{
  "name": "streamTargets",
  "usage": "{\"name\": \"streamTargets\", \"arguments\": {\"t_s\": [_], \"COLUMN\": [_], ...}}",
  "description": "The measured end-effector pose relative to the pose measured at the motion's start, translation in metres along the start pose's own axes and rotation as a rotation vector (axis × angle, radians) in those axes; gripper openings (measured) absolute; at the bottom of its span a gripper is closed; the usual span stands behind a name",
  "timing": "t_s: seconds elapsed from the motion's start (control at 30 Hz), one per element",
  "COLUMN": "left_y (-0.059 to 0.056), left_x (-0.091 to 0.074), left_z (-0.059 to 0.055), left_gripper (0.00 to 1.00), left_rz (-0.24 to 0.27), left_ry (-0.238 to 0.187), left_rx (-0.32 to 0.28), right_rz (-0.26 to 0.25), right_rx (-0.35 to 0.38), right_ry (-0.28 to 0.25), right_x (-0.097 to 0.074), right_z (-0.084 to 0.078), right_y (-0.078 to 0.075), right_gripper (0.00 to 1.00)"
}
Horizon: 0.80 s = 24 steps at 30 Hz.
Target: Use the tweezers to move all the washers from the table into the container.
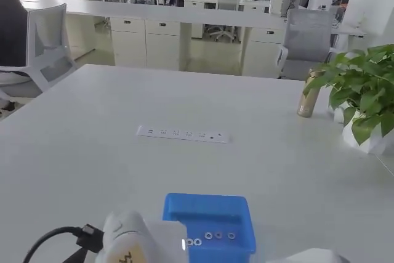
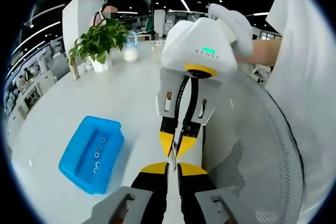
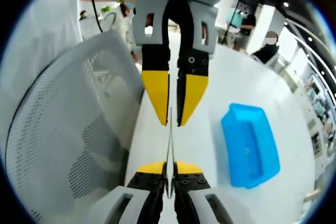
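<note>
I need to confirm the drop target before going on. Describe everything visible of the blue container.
The blue container is a rectangular, open-topped tray with rounded corners and low walls, and it looks like plastic. It sits flat and upright on the white table, close to the person's side. At least four small ring washers lie in a rough row on its floor. Apart from the table beneath and the washers inside, nothing touches it.

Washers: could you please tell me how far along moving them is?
Done: several washers lie in the blue container. In hand: tweezers pinched in the right tool, tip at the left tool. Left: whether any remain on the table, I cannot tell.
</note>
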<state>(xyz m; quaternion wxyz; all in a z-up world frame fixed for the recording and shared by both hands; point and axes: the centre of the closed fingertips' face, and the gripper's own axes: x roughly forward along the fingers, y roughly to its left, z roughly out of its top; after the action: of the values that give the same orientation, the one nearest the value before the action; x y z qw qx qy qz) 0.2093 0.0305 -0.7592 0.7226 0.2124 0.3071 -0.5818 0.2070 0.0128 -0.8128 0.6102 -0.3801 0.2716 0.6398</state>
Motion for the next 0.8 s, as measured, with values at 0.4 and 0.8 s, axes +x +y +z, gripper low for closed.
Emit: {"name": "streamTargets", "arguments": {"t_s": [0.4, 0.8], "left_y": [0.002, 0.001], "left_x": [0.001, 0.007], "left_z": [-0.005, -0.021], "left_gripper": [0.0, 0.0], "left_rz": [0.005, 0.012], "left_ry": [0.039, 0.109], "left_rx": [0.047, 0.04], "right_rz": [-0.001, 0.014], "right_rx": [0.014, 0.091], "right_ry": [-0.004, -0.022], "right_x": [0.001, 0.013], "right_z": [0.0, -0.004], "right_y": [0.0, 0.005], "right_gripper": [0.03, 0.07]}}
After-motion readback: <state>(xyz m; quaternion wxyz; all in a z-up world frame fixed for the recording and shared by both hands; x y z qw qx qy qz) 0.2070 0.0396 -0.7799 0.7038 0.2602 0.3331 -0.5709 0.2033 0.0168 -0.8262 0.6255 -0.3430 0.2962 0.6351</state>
